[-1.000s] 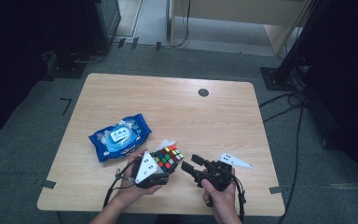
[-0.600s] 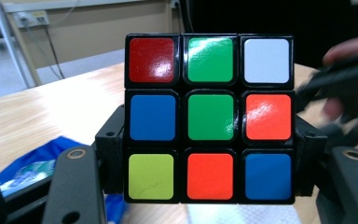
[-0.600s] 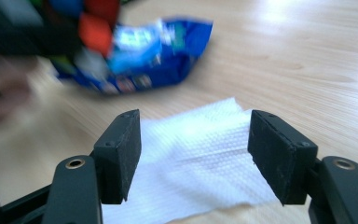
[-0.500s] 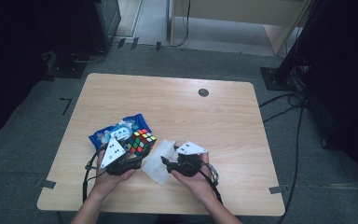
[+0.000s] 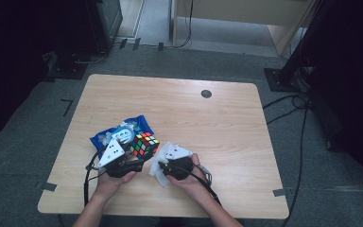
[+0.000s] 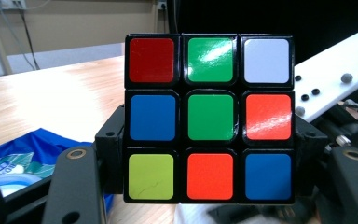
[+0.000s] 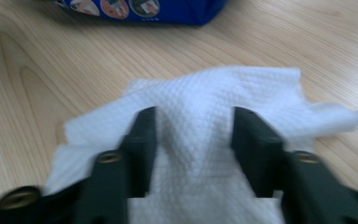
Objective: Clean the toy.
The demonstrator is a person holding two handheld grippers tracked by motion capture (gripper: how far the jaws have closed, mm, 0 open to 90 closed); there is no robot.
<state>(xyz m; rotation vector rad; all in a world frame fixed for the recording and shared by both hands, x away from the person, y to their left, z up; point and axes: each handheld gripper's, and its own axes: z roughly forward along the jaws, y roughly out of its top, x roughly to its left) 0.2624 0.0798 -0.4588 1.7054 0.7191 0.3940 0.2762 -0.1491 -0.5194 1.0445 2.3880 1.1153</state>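
Left gripper [image 5: 139, 153] at lower left of the high view, held low in the left hand [image 5: 108, 182], jaws clamped on the sides of the cube [image 6: 209, 116]. Right gripper [image 5: 163, 168] just right of it, in the right hand [image 5: 189, 177], jaws just closing, wipe [image 7: 205, 135] bunched between them.
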